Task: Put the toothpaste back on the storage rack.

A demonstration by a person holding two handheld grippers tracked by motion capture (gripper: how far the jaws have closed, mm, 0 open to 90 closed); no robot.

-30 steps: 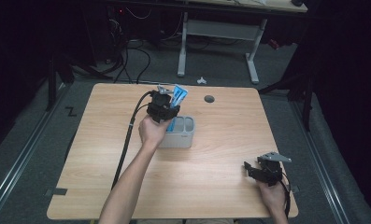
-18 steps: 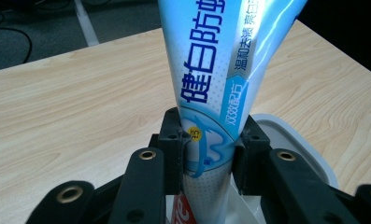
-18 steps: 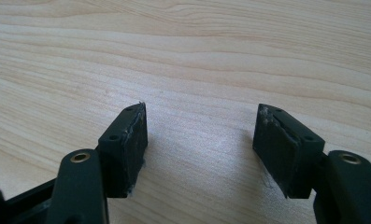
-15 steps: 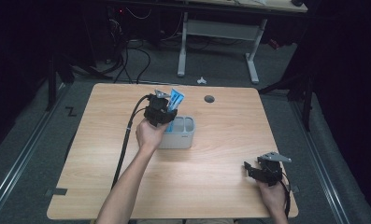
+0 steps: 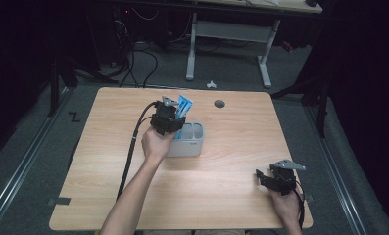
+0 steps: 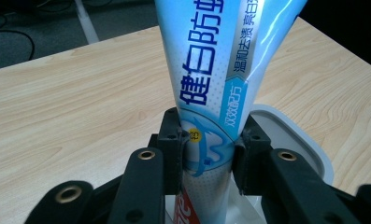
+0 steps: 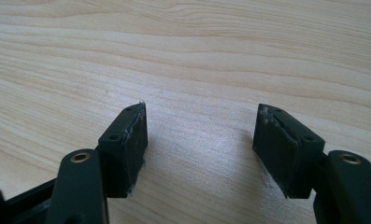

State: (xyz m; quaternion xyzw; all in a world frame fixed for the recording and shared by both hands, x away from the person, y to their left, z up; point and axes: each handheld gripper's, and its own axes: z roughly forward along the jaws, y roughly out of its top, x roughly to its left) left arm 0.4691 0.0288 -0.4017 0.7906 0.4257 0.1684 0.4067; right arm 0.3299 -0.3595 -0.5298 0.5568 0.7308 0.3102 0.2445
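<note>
A light blue and white toothpaste tube (image 6: 216, 70) stands upright with its lower end inside a white two-part holder (image 5: 191, 142) at the middle of the wooden table. My left gripper (image 5: 175, 122) is shut on the tube, its pads (image 6: 171, 140) pressing both sides just above the holder's rim (image 6: 290, 123). From above, the tube's top (image 5: 184, 105) sticks out past the gripper. At the table's near right, my right gripper (image 5: 266, 177) rests low over bare wood, jaws open, nothing between its pads (image 7: 127, 144).
A round cable hole (image 5: 219, 104) sits near the table's far edge. The left gripper's black cable (image 5: 131, 152) trails over the table's left half. A white desk frame (image 5: 231, 34) and cables lie on the floor beyond.
The left gripper with the toothpaste tube has shifted slightly over the holder. The right gripper has stayed where it was.
</note>
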